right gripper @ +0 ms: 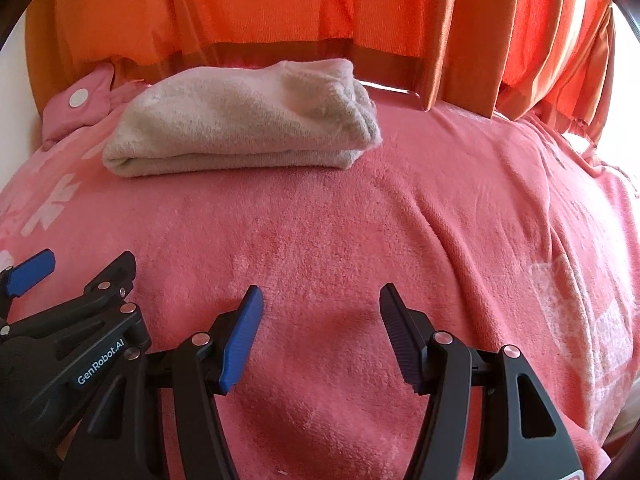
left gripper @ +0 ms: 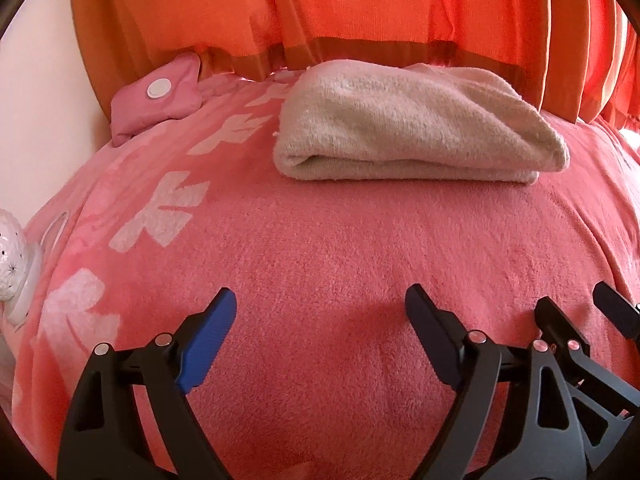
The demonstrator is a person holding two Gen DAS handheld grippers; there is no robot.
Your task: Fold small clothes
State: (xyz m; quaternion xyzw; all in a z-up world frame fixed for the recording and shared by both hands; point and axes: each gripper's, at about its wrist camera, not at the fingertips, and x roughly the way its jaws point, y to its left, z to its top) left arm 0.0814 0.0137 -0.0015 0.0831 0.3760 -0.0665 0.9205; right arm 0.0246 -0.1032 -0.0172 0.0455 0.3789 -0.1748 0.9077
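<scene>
Black gripper (right gripper: pixel 320 304) frames (GenRobot.AI lettering), blue pads (right gripper: pixel 242 340).

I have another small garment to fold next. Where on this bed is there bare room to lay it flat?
The widest free patch of pink blanket lies between the open right gripper, the open left gripper and the folded beige cloth, running right toward the orange curtain. The far left is crowded: pink pouch beside the cloth.

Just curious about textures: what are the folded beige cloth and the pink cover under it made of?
The folded beige cloth looks like terry or fleece, with a matte, nubby, looped pile. The pink cover looks like soft plush fleece, with fuzzy short nap and white printed shapes. The exact fibres cannot be told.
</scene>
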